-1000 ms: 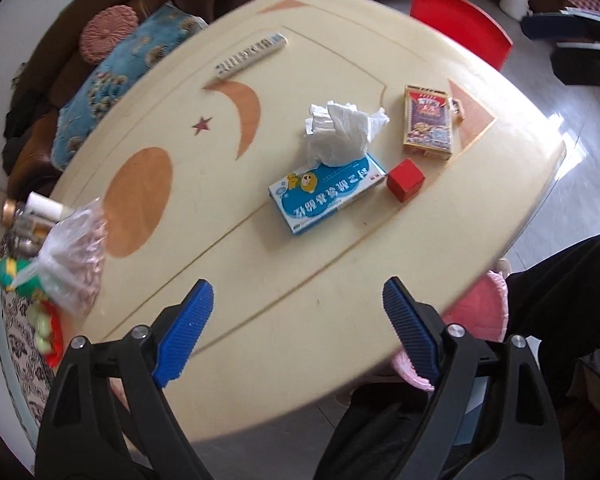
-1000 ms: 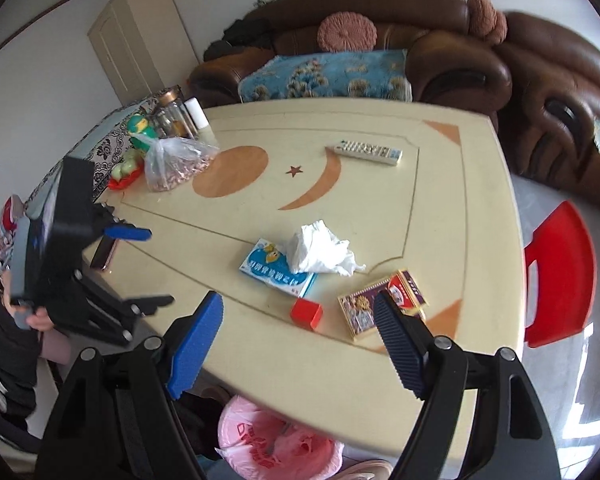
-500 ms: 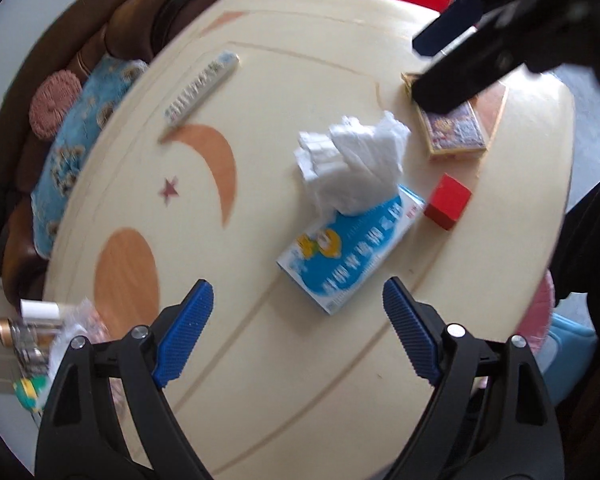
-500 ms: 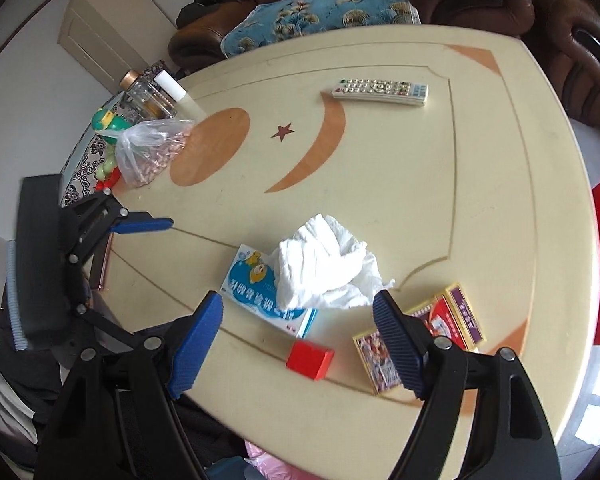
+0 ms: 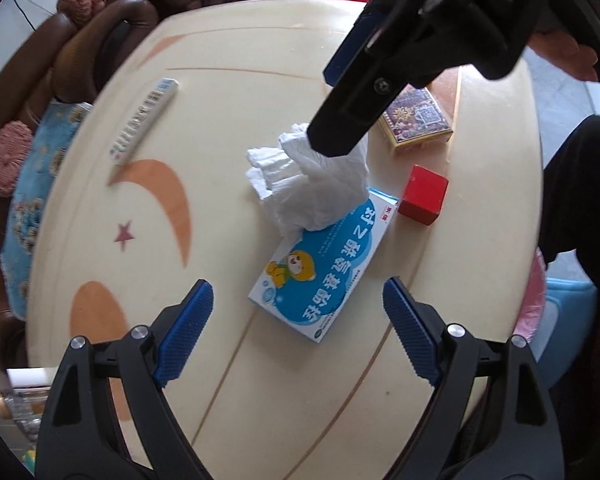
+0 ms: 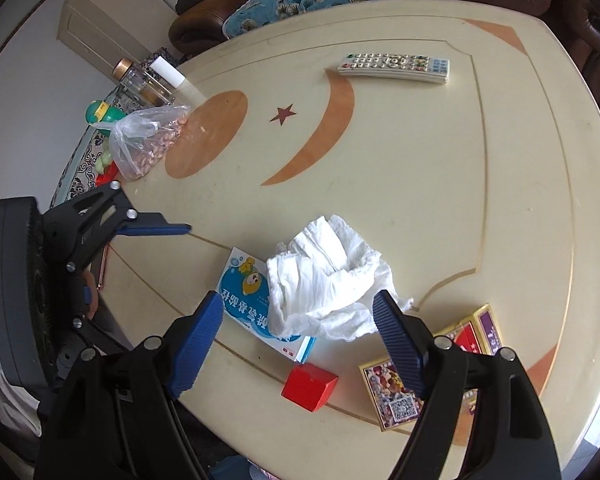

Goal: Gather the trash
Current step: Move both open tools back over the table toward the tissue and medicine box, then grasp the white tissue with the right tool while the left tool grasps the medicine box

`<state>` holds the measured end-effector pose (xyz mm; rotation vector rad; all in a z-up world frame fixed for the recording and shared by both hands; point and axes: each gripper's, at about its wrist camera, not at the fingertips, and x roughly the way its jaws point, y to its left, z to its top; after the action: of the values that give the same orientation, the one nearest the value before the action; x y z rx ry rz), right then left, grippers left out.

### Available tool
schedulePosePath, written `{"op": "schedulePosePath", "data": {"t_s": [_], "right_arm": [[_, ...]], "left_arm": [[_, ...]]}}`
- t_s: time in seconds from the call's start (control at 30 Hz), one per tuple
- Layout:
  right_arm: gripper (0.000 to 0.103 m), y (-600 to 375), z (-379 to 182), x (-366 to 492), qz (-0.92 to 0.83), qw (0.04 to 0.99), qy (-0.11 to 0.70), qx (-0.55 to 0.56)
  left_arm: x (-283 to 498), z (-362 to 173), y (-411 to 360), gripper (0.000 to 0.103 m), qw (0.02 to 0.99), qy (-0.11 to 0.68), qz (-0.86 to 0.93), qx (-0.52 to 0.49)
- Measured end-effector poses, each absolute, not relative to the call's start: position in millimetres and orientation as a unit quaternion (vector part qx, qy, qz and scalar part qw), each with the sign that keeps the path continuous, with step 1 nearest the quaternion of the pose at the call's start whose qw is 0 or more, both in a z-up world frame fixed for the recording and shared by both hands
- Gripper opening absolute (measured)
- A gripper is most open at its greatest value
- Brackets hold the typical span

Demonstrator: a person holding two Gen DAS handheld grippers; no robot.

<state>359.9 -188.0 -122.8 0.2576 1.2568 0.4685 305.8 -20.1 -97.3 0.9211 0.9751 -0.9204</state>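
White crumpled tissue (image 6: 328,276) draped over glossy blue box (image 5: 320,268); both grippers' ribbed jaws wide, empty.

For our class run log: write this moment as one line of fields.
right hand-held gripper: open, over crumpled tissue | left hand-held gripper: open, near blue box | tissue on box, ungrasped

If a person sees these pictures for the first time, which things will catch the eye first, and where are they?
The crumpled white tissue draws the eye first: it lies mid-table, partly on a blue box, with the open right tool just in front of it. Beside them sit a red cube and a card pack near the table's edge. A remote lies at the far side.
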Motion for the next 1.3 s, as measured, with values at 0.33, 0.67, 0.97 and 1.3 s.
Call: {"op": "schedulePosePath", "data": {"t_s": [0.33, 0.67, 0.97, 1.3], "right_arm": [[0.076, -176.4, -130.6, 370.7, 0.219, 0.773, 0.587, 0.102], [0.076, -175.1, -150.8, 376.4, 0.215, 0.764, 0.599, 0.105], [0.076, -168.9, -165.2, 378.8, 0.215, 0.762, 0.603, 0.095], [0.056, -165.9, -177.6, 375.1, 0.206, 0.770, 0.599, 0.076]], "left_arm": [[306.0, -116.7, -27.4, 0.085, 0.644, 0.460, -0.451, 0.412], [321.9, -135.8, -36.9, 0.085, 0.627, 0.473, -0.462, 0.413], [332.8, -148.4, -38.0, 0.088, 0.630, 0.480, -0.461, 0.399], [324.2, -158.8, -57.9, 0.090, 0.641, 0.466, -0.444, 0.418]]}}
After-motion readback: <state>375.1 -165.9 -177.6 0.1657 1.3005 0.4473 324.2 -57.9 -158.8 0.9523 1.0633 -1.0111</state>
